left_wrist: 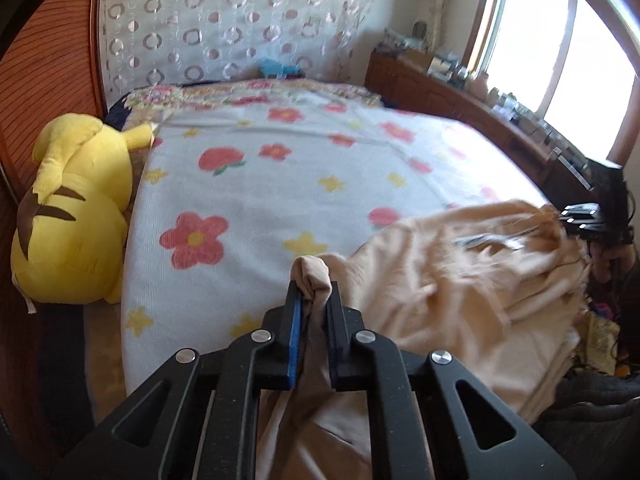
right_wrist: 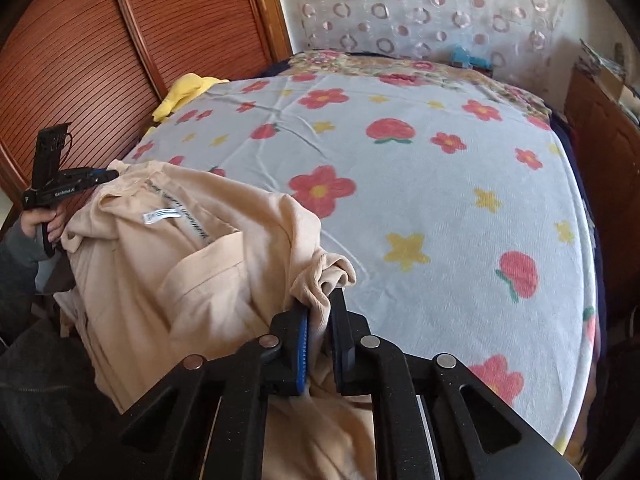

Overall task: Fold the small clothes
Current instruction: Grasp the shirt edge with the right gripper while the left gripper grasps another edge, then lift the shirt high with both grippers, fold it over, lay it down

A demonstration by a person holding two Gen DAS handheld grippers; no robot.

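Note:
A beige shirt (right_wrist: 168,272) hangs bunched over the near edge of the bed, its neck label facing up. My left gripper (left_wrist: 314,296) is shut on a fold of the beige shirt (left_wrist: 452,280), with cloth bulging above the fingertips. My right gripper (right_wrist: 322,300) is shut on another ribbed edge of the same shirt. The left gripper (right_wrist: 100,178) also shows at the far left of the right wrist view, held by a hand in a grey sleeve. The right gripper (left_wrist: 580,220) appears at the far right of the left wrist view.
The bed carries a pale blue sheet with red flowers and yellow stars (left_wrist: 280,184). A yellow plush toy (left_wrist: 76,208) lies along the bed's left side by a wooden slatted wall (right_wrist: 80,52). A cluttered wooden shelf (left_wrist: 480,108) runs under the window.

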